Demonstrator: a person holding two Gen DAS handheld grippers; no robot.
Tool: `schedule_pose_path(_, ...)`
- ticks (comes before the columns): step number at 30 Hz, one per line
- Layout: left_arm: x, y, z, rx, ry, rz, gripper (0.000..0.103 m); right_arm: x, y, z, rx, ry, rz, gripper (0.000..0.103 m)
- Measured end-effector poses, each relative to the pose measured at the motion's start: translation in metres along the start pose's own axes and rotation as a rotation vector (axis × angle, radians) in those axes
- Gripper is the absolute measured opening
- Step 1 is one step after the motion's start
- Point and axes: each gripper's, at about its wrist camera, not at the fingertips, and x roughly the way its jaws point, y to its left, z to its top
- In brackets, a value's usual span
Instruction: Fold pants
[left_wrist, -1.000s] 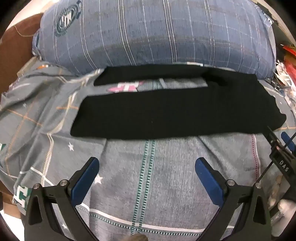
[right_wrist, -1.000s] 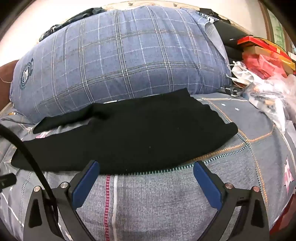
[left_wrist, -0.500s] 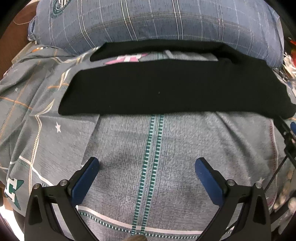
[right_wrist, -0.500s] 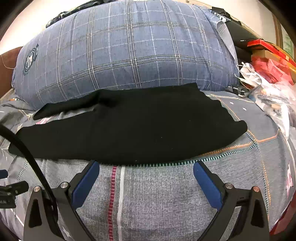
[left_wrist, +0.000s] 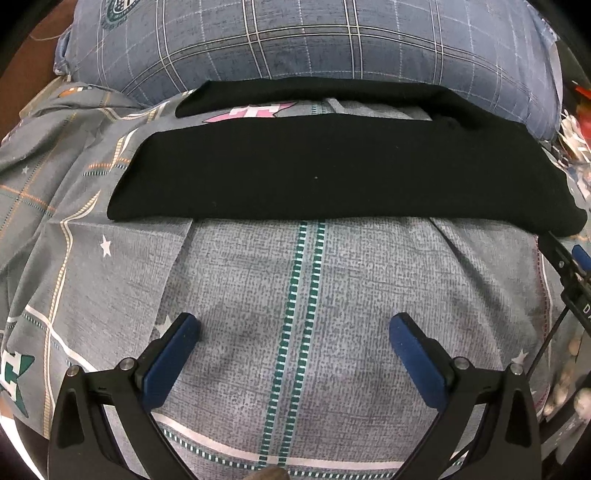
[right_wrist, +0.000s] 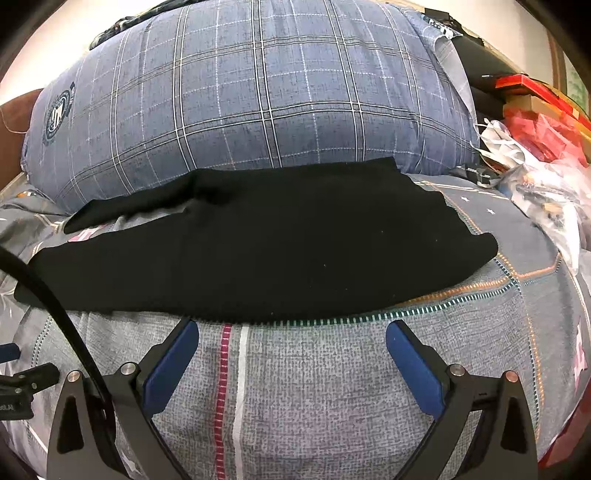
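Black pants (left_wrist: 332, 173) lie spread sideways on the grey patterned bedsheet (left_wrist: 258, 295), legs pointing left and the far leg resting against a pillow. The same pants (right_wrist: 258, 251) fill the middle of the right wrist view, waist end at the right. My left gripper (left_wrist: 294, 326) hovers open over bare sheet, a short way in front of the near leg's edge. My right gripper (right_wrist: 291, 334) is open too, its fingertips just short of the pants' near edge. Neither holds anything. The right gripper's body (left_wrist: 576, 280) shows at the far right of the left wrist view.
A large blue plaid pillow (right_wrist: 251, 99) rises directly behind the pants. Red boxes and plastic bags (right_wrist: 535, 140) are piled beside the bed at the right. A black cable (right_wrist: 55, 314) crosses the left of the right wrist view.
Both grippers have moved forward toward the pants, which now look larger and closer to the fingertips. The pants lie as before, and both grippers stay open.
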Motion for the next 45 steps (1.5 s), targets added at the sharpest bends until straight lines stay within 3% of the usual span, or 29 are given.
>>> schedule_pose_path(15,-0.002,-0.002,-0.003,-0.001,-0.023,-0.007,0.103,0.009,0.000,-0.003,0.011,0.049,-0.005,0.103)
schedule_pose_path(30,0.002,-0.004,0.003,0.004,0.023,-0.004,0.103,0.011,0.005,-0.009,-0.009,0.033,-0.023,0.103)
schedule_pose_path(45,-0.007,-0.006,-0.017,0.022,-0.059,-0.020,0.103,0.014,0.006,-0.008,-0.016,0.035,-0.019,0.103)
